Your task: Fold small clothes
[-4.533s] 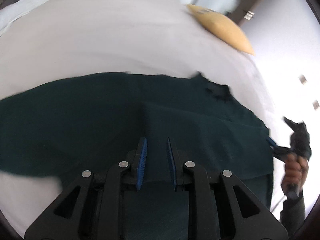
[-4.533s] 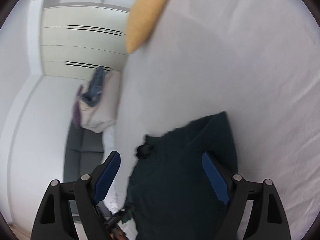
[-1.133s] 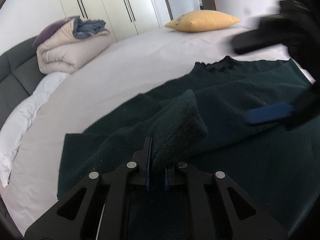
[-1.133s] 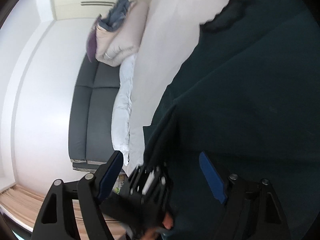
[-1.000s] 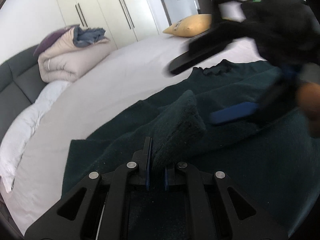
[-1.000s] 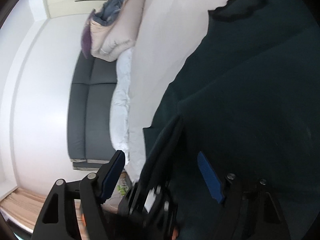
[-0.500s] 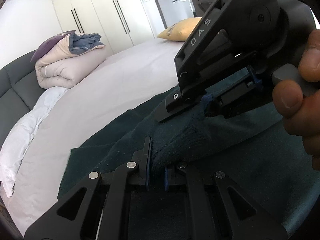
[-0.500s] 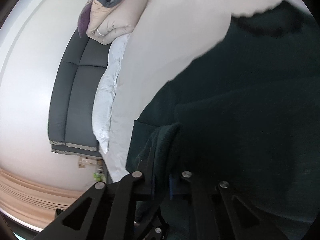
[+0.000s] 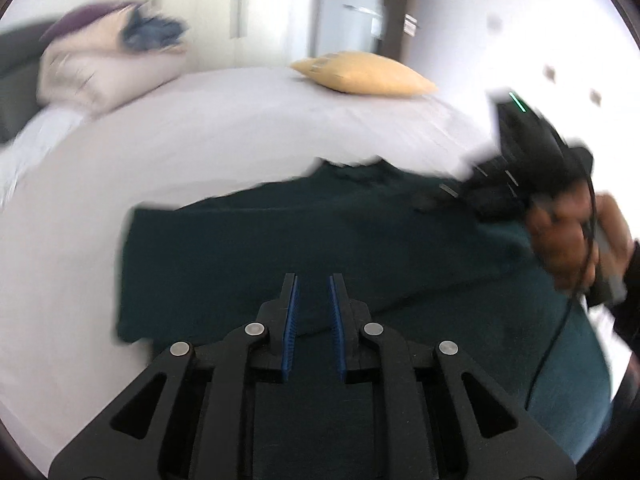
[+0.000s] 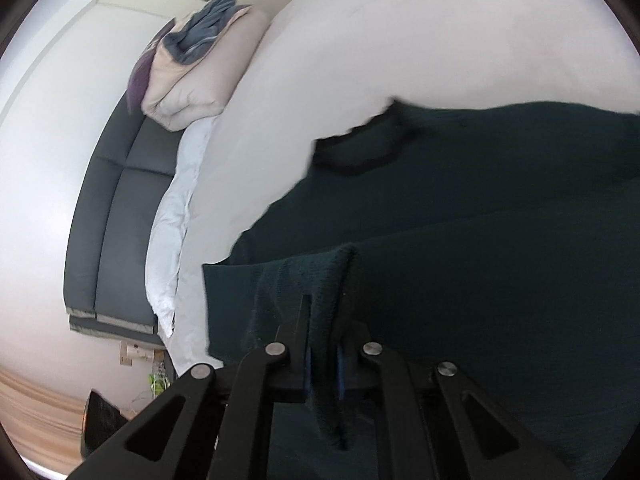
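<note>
Left wrist view: the left gripper [image 9: 313, 298] is seen at the lower centre of the frame with its blue-padded jaws slightly parted and nothing between them; they have just been opening, and the fabric is released. Beyond it a dark green knitted sweater [image 9: 248, 248] is spread flat on a white-sheeted bed [image 9: 224, 128], filling the middle and lower right of the frame. At the right edge a blurred hand [image 9: 568, 240] is seen holding the right gripper's black body over the sweater. A yellow cushion [image 9: 362, 74] lies on the bed at upper centre, and a folded beige duvet [image 9: 100, 60] is stacked at upper left. Right wrist view: the right gripper [image 10: 324, 344] is clenched on a raised fold of the sweater's fabric at lower centre, a strip of the knit being pinched between the jaws. A dark grey sofa [image 10: 116, 208] is seen along the left side of that frame.
</note>
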`<state>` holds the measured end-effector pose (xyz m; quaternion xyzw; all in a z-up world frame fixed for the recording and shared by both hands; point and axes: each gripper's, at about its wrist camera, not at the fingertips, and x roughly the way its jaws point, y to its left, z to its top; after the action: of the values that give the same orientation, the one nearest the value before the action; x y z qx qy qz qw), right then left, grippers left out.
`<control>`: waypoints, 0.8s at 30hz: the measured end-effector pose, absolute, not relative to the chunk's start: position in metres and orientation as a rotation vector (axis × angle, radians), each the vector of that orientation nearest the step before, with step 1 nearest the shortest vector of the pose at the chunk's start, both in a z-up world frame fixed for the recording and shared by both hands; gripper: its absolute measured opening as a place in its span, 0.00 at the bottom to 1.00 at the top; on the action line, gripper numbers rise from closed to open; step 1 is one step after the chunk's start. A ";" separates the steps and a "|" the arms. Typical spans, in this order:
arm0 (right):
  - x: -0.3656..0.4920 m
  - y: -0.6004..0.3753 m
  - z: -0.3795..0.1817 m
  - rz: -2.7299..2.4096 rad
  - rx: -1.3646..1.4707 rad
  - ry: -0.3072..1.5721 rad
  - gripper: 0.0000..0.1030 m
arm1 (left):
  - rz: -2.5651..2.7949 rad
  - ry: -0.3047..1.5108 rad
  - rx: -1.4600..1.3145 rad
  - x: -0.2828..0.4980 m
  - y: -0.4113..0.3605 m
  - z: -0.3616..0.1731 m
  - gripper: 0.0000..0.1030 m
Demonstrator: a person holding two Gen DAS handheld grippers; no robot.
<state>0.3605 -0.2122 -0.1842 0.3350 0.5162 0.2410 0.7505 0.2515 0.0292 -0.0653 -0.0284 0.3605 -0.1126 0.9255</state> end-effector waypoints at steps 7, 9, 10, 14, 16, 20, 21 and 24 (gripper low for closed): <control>0.358 -0.247 -0.191 0.468 0.733 1.134 0.10 | -0.037 0.760 -0.371 0.300 0.162 -0.050 0.14; 0.355 -0.252 -0.189 0.461 0.711 1.135 0.10 | -0.028 0.760 -0.371 0.313 0.183 -0.042 0.14; 0.354 -0.253 -0.189 0.454 0.704 1.135 0.10 | -0.033 0.759 -0.352 0.316 0.185 -0.039 0.14; 0.355 -0.264 -0.190 0.403 0.679 1.148 0.10 | -0.075 0.782 -0.303 0.319 0.179 -0.039 0.14; 0.354 -0.269 -0.190 0.385 0.677 1.149 0.10 | -0.102 0.807 -0.268 0.321 0.165 -0.046 0.14; 0.354 -0.274 -0.188 0.353 0.660 1.152 0.10 | -0.125 0.860 -0.226 0.337 0.139 -0.064 0.14; 0.354 -0.274 -0.188 0.345 0.656 1.150 0.10 | -0.128 0.875 -0.223 0.341 0.136 -0.069 0.14; 0.354 -0.277 -0.190 0.324 0.648 1.154 0.10 | -0.136 0.900 -0.196 0.350 0.120 -0.082 0.14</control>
<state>0.3543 -0.2768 -0.1898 0.2993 0.5336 0.1497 0.7767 0.3500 0.1205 -0.0817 -0.0944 0.4338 -0.0653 0.8936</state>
